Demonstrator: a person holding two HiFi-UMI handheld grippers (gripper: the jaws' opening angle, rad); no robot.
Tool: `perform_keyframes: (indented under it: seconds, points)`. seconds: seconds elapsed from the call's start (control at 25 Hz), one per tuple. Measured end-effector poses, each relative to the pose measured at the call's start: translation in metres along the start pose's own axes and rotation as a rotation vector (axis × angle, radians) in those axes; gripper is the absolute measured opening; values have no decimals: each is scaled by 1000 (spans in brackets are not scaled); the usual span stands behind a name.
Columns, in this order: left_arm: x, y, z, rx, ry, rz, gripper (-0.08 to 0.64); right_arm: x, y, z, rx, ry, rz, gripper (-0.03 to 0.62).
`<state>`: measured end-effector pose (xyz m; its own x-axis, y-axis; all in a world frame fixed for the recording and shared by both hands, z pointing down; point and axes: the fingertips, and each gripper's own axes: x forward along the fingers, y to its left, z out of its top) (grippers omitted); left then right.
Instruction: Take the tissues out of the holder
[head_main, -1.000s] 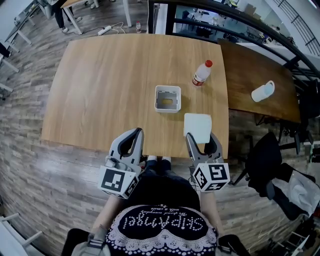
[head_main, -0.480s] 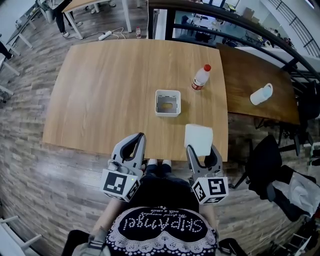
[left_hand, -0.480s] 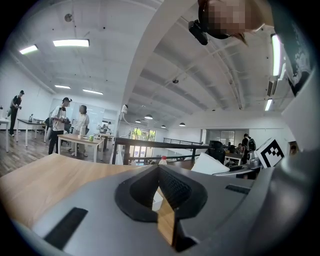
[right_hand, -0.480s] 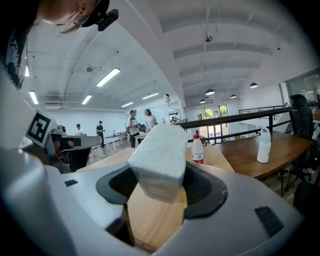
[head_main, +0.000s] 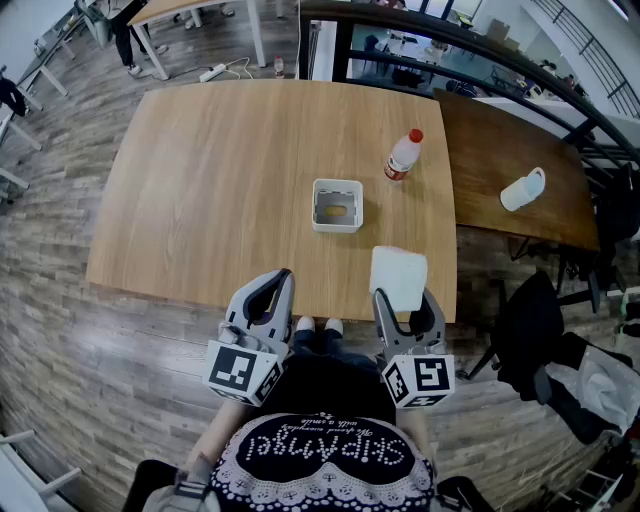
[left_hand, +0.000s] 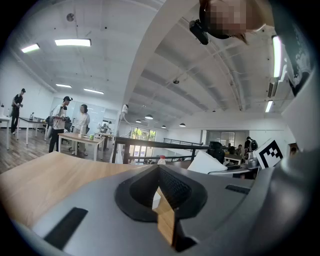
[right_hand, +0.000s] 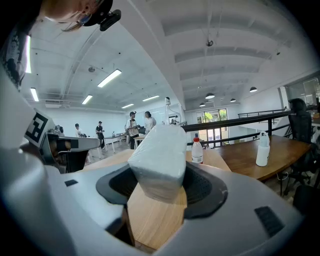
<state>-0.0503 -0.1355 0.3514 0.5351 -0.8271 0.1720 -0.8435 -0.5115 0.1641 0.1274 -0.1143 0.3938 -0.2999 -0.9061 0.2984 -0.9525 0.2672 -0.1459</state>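
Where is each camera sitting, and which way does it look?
Head view: on the person's head, looking steeply down at the table; shows left tool, right tool, shirt.
Left gripper view: rides the left tool, looking across the table past shut jaws.
Right gripper view: rides the right tool, past jaws gripping the tissue pack.
All three share the bottle.

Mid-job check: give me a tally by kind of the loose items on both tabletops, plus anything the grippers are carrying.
Tissue pack: 1, clamped in the right gripper
Holder: 1, white, on the light table
Bottles: 2, the red-capped bottle on the light table and the white bottle on the darker table
Total: 4
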Motion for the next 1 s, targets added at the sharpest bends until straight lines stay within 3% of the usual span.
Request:
perform_keyframes:
  seconds: [0.4, 1.0]
  points:
    - [1, -1, -1, -12, 1, 7, 6, 9, 23, -5, -18, 25, 74, 276]
    - [-1, 1, -1, -18, 4, 19, 6, 13, 24, -4, -29, 33, 89, 276]
